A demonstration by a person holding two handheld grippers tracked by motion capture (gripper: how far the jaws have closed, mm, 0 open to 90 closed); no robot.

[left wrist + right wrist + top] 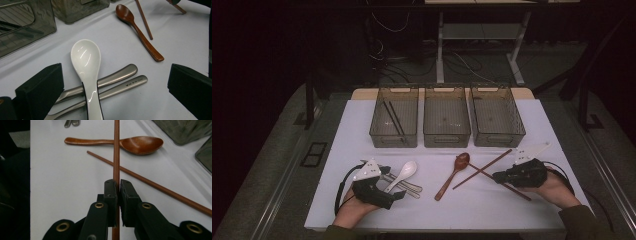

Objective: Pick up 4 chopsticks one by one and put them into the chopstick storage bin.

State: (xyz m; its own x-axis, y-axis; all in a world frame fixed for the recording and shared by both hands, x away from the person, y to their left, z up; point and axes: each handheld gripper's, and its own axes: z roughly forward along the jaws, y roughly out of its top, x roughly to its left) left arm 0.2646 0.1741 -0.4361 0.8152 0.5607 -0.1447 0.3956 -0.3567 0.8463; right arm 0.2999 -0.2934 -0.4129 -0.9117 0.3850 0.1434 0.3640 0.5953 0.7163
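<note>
Table (492,210): 3 bins (446,123), cutlery (409,186).

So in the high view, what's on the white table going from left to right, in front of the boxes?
Left gripper → white ceramic spoon → brown wooden spoon → right gripper, shut on a wooden chopstick.

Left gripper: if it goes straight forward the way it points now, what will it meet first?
Most likely the white spoon, which lies between the open jaws of the left gripper, across two metal handles. Depth is hard to judge, so the handles might touch first.
</note>
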